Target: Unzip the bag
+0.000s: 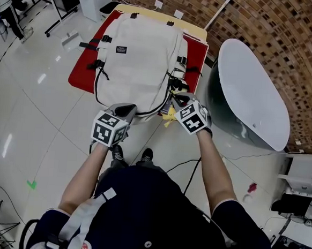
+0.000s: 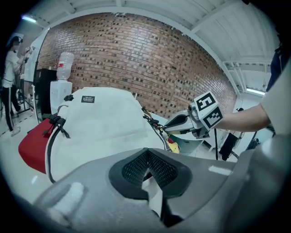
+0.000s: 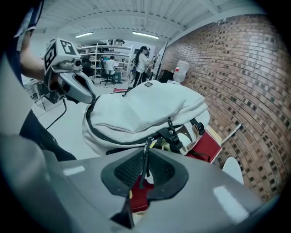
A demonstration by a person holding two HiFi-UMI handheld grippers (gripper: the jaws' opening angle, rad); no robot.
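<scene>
Legend, seen from above and along each tool. The bag (image 1: 137, 60), a pale backpack, lies flat on a red cloth (image 1: 83, 73) that covers a low desk (image 1: 154, 13), its base end turned toward me and its strap end toward the brick wall (image 1: 271, 28). My left tool (image 2: 148, 159) sits at the near left corner of the bag. Its ribbed pads are pressed together, and a fold of the bag's pale fabric shows pinched just below where they meet. My right tool (image 3: 144, 163) sits at the near right corner, angled downward. Its pads are drawn in to a narrow slit, with the thin zipper pull (image 3: 146, 146) standing upright between them and gripped. The dark zipper track (image 3: 113, 136) runs from that pull along the near edge of the bag toward my left tool and appears closed along the stretch in sight. Black strap buckles (image 3: 176, 139) lie just beside the pull on the side nearer the wall, and a small yellow item (image 1: 170, 117) shows beneath that corner. To my right of the desk stands a white oval tub (image 1: 249, 102) on the tiled floor (image 1: 38, 117), apart from the bag.
</scene>
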